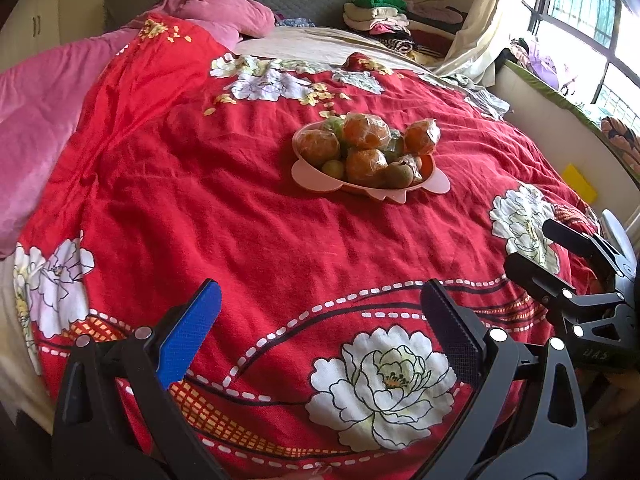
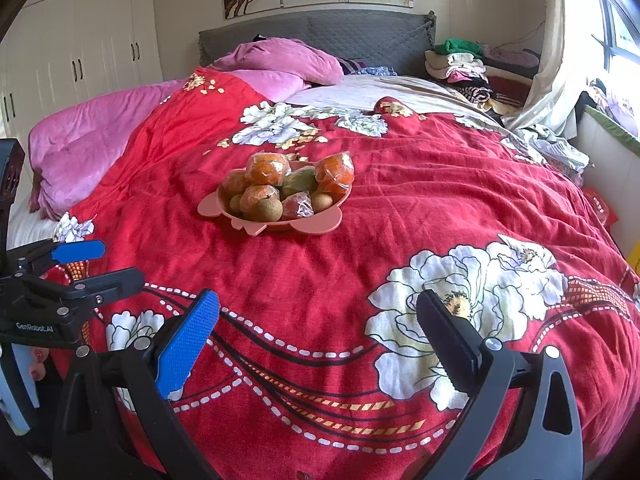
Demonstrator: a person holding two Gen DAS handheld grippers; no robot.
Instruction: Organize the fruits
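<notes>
Fruit [image 1: 366,148] is piled in a pink dish [image 1: 434,185] on the red quilt [image 1: 248,240], well ahead of both pairs of fingers. Nothing is held by the left gripper [image 1: 320,332], whose fingers are spread wide. The right gripper [image 2: 316,334] is likewise held wide and empty over the quilt.

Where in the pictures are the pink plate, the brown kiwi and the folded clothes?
pink plate [image 1: 316,178]: left wrist view, on its bare front-left rim.
brown kiwi [image 1: 399,174]: left wrist view, middle of the fruit, at the plate's front.
folded clothes [image 2: 456,62]: right wrist view, middle of the pile near the headboard.
</notes>
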